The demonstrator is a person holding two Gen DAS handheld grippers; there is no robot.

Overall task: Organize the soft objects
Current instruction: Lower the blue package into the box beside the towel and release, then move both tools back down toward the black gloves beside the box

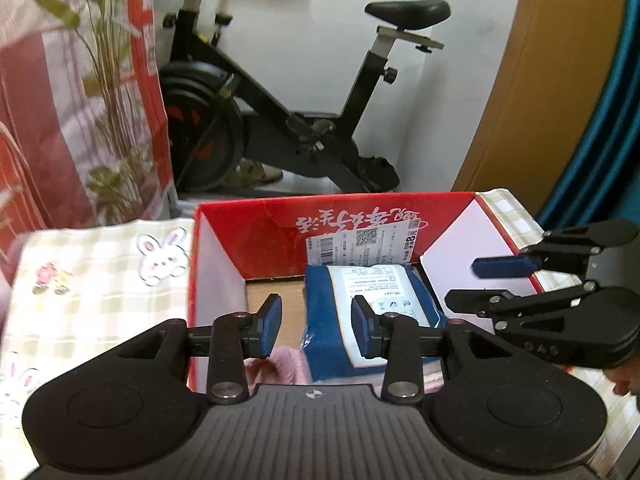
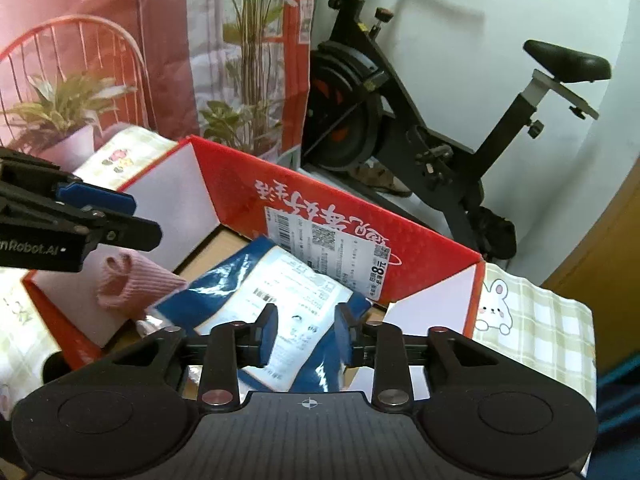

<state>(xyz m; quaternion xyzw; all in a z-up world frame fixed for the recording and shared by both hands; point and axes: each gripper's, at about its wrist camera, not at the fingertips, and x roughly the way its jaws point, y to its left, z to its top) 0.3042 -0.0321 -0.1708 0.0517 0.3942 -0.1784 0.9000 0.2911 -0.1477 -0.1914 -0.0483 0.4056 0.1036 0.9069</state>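
Note:
A red cardboard box (image 1: 260,236) (image 2: 424,248) with white inner walls stands open on a checked cloth. Inside lie a blue soft package (image 1: 424,300) (image 2: 224,296) with a white label and a pink knitted piece (image 1: 280,368) (image 2: 132,280). My left gripper (image 1: 316,328) hovers over the box's near side, open, with nothing between its blue pads; the package lies below and behind the right pad. In the right wrist view the left gripper (image 2: 146,220) reaches in from the left, above the pink piece. My right gripper (image 2: 306,332) (image 1: 464,284) is open over the package, pads not touching it.
The checked tablecloth (image 1: 92,296) (image 2: 536,320) with rabbit prints covers the surface around the box. A black exercise bike (image 1: 280,120) (image 2: 420,132) stands behind, against a white wall. Potted plants (image 2: 60,104) and a red-and-white printed sheet (image 1: 48,112) are at the left, a wooden door (image 1: 540,100) at the right.

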